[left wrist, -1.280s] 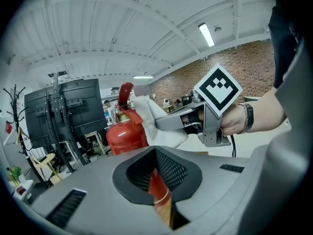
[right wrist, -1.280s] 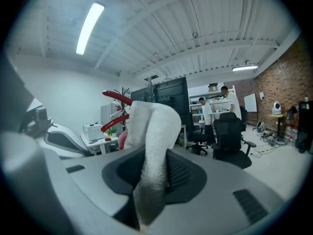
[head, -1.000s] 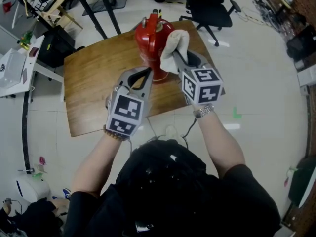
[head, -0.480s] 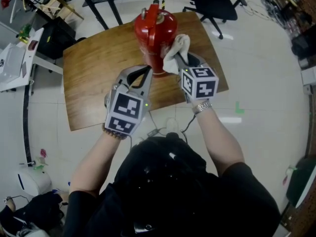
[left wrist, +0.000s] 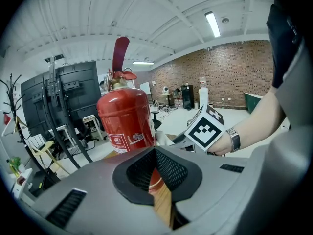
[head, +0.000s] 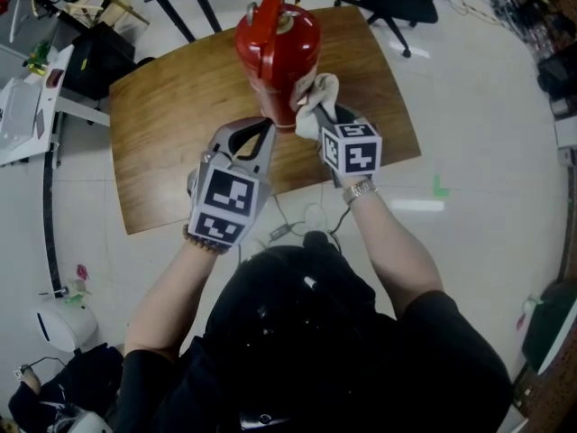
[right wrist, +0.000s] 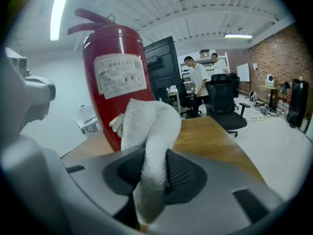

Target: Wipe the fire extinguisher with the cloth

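Fire extinguisher [head: 278,43]: red, upright near the far edge of a wooden table [head: 162,142], handle and lever on top. Right gripper [head: 317,115]: jaws clamped on a white cloth [head: 317,93], whose bunched end lies against the lower right side of the cylinder, below its label. Left gripper [head: 264,126]: jaws fully together with nothing between them, tips close beside the cylinder's base on its near left side, contact not discernible; a black office chair [head: 397,3] stands on the floor beyond the table.
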`<state>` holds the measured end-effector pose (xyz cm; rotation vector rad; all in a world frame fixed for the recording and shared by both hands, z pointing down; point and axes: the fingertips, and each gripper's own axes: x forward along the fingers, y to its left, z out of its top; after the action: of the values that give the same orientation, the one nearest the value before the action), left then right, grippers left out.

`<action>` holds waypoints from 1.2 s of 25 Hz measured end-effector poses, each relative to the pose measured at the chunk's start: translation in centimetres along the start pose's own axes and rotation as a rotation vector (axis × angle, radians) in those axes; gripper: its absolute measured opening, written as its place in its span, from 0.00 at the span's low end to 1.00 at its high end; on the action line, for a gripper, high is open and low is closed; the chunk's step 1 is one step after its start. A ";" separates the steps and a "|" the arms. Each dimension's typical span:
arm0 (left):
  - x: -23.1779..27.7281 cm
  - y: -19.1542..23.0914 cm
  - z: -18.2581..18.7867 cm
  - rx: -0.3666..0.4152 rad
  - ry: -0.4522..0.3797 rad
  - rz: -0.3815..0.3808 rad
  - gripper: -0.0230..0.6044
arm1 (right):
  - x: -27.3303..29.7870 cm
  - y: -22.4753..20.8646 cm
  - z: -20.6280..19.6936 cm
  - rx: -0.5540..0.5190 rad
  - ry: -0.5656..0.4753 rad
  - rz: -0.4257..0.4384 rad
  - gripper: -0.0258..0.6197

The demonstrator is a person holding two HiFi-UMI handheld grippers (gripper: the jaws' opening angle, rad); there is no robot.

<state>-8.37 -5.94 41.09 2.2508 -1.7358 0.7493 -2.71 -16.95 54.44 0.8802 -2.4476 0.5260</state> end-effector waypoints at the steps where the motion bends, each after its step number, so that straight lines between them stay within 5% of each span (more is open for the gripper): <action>1: 0.1 0.0 -0.2 -0.001 0.005 -0.001 0.04 | 0.4 -0.2 -0.9 0.003 0.016 0.000 0.23; 30: 2.6 -0.7 -2.5 -0.033 0.087 0.036 0.04 | 8.0 -2.7 -10.7 -0.044 0.274 -0.007 0.23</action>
<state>-7.95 -6.81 44.60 2.1381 -1.7403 0.8077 -3.07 -17.41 68.02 0.7446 -2.1981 0.5489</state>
